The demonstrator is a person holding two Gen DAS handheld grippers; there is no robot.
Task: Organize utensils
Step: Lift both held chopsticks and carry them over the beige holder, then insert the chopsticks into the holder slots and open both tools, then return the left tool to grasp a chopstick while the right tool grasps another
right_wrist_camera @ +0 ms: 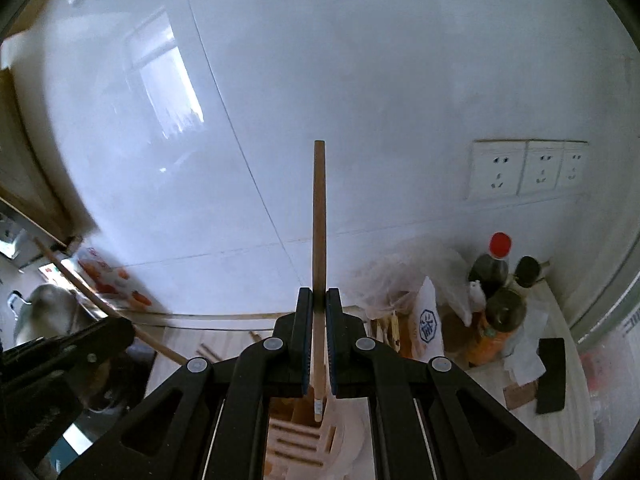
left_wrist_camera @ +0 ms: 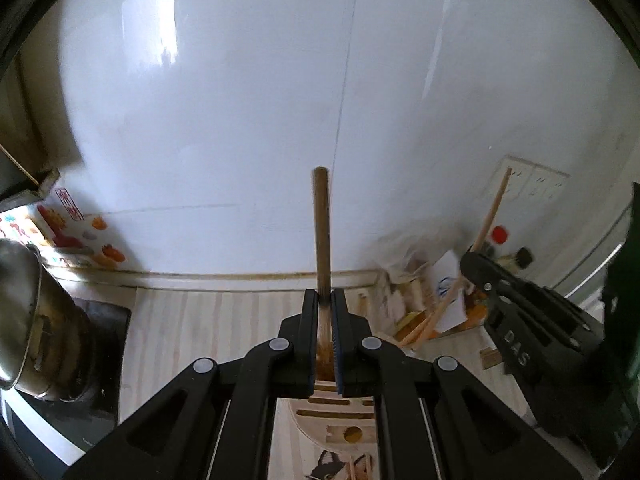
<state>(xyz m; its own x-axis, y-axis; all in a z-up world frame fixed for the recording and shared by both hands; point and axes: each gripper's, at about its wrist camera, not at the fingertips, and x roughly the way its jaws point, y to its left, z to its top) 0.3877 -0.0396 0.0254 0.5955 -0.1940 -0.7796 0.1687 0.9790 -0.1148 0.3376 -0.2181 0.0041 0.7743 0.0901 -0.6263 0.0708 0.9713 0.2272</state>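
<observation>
A brown wooden stick stood between the pads of the left tool, pinched tight near its lower part, its rounded top rising well beyond the fingertips against the white wall. Its lower end ran down between the pads toward a slotted wooden rack that lay right under the tool on the pale striped surface.

A thinner stick was clamped the same way in the right tool, upright, most of its length above the fingertips; its bottom end hung just over the rack, and I could not tell whether it touched.

In the left view the right tool showed at the right, with its stick slanting up. In the right view the left tool showed at the left, its stick slanting up to the left.

Farther out, a steel pot sat at the left. Dark bottles, one red-capped, and plastic bags crowded the far right corner. Sockets were set in the wall above them. A black flat object lay at the right on the surface.
</observation>
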